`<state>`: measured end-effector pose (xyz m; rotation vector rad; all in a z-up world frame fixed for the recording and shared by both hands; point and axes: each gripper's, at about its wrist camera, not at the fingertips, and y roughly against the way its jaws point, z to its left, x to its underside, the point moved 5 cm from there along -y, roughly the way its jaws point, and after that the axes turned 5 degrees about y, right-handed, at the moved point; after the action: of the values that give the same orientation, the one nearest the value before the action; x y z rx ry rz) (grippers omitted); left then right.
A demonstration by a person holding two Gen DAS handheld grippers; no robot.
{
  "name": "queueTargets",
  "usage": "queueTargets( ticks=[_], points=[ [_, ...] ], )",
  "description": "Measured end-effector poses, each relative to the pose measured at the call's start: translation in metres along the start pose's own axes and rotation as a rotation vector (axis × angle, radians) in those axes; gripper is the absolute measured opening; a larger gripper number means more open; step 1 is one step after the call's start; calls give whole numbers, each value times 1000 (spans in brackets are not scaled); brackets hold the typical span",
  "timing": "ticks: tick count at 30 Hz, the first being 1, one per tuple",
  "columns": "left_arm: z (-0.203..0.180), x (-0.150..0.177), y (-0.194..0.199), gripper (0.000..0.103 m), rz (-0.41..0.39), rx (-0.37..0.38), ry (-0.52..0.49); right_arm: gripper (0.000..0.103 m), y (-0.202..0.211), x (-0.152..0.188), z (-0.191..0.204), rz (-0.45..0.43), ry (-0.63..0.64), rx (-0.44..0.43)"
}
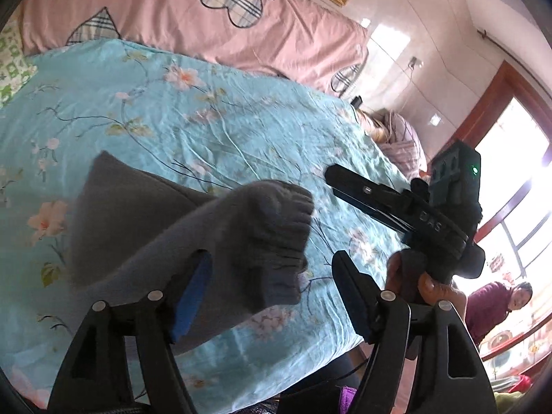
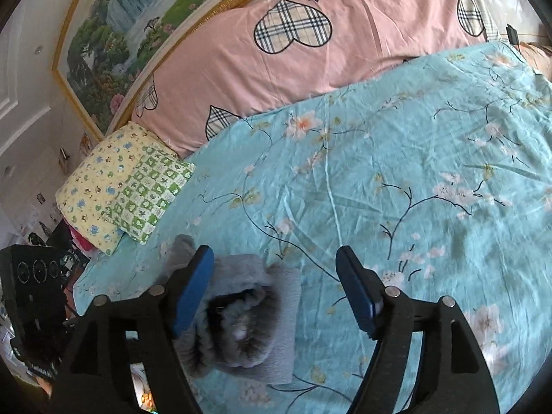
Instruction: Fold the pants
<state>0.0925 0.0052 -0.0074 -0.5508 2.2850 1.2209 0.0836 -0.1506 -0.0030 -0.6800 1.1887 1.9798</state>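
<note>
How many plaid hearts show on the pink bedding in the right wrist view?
4 plaid hearts: a large one at centre, one at the right edge, and two along the lower-left fold. Others may be hidden.

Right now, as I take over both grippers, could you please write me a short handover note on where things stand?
Left gripper: open, holding nothing, fingers beside the grey pants.
Right gripper: open, holding nothing, hovering above the blue floral bedsheet.
Pants: in the right wrist view, a compact folded bundle near the sheet's front edge, ribbed cuffs showing.
Done: the pants look folded down and released.
Left: probably only tidying or flattening the bundle; whether another fold is wanted cannot be told.
</note>
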Motion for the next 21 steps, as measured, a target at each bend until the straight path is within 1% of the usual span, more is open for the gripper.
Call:
queueTargets(
  ticks=[4,8,13,17,21],
  points=[
    [17,-5,17,73,-31,-12,35,80,4,0,14,-6,16,-6],
    [35,-11,35,75,-75,-41,72,86,8,-1,34,-17,48,-2],
    [56,-18,51,75,-111,-69,111,91,11,-1,55,-33,86,28],
    [72,-22,57,76,-130,-96,141,98,10,1,70,-30,122,80],
    [86,-21,62,76,-135,-112,169,99,4,8,78,-4,141,124]
  ],
)
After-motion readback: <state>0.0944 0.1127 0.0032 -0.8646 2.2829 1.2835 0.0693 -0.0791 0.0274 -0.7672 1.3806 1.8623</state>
